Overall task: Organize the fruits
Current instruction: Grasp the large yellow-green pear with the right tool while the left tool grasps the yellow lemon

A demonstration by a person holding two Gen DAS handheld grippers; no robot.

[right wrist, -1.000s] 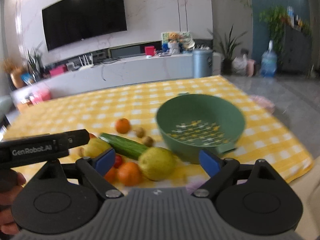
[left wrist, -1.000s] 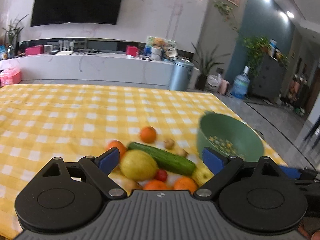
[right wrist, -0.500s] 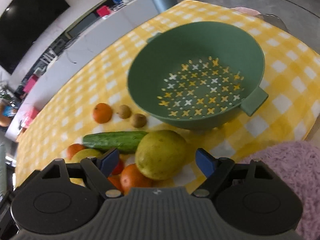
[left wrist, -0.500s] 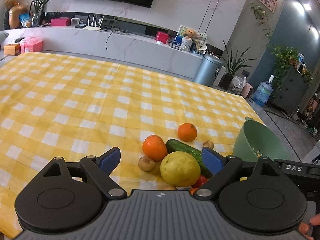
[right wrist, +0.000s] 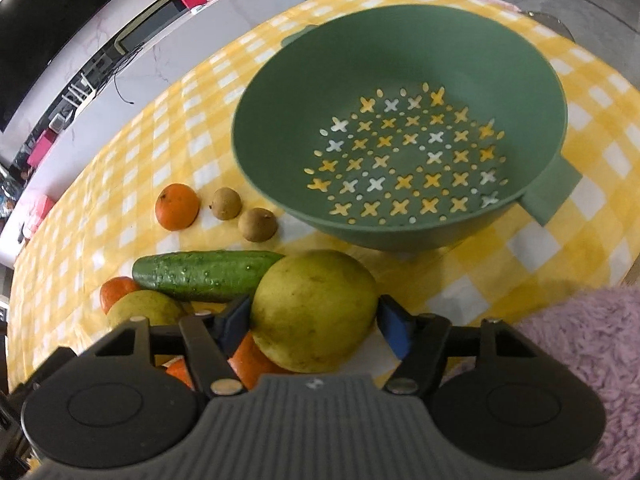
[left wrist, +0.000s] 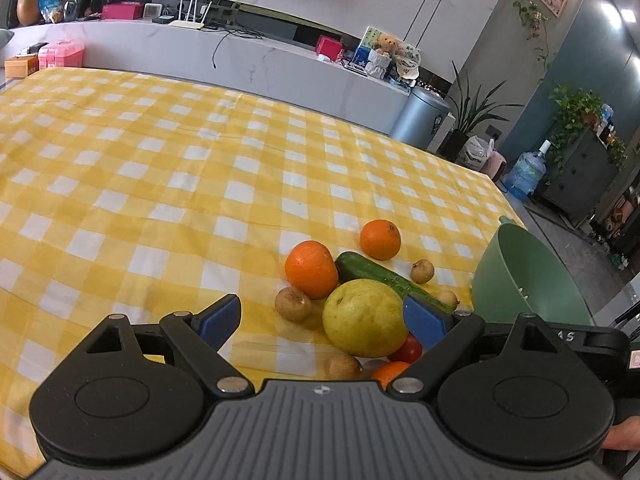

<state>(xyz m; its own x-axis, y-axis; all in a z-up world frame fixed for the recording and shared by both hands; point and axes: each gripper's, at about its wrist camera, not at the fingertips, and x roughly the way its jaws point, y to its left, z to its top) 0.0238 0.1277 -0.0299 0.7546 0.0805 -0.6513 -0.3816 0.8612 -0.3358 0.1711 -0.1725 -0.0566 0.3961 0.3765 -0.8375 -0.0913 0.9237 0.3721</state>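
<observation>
Fruit lies heaped on the yellow checked cloth beside a green colander [right wrist: 400,24]. My right gripper [right wrist: 316,322] is closing on a large yellow-green fruit [right wrist: 314,312]; both blue pads touch its sides while it rests on the cloth. A cucumber [right wrist: 208,274], an orange [right wrist: 177,206] and two small brown fruits [right wrist: 258,224] lie beyond it. My left gripper [left wrist: 322,320] hangs open over the pile's left side. Its right pad sits beside a second yellow fruit [left wrist: 362,322]. Nearby are an orange [left wrist: 312,274], a cucumber [left wrist: 380,276] and a tomato [left wrist: 408,350].
The colander [left wrist: 528,280] stands empty near the table's right edge. A fuzzy pink sleeve [right wrist: 580,340] shows at the right. Open checked cloth [left wrist: 140,184] stretches left and far. A counter and a grey bin [left wrist: 420,118] stand beyond the table.
Both grippers dropped toward the fruit pile and tilted down. The right gripper's jaws narrowed around the large yellow-green fruit. The left gripper stayed open.
</observation>
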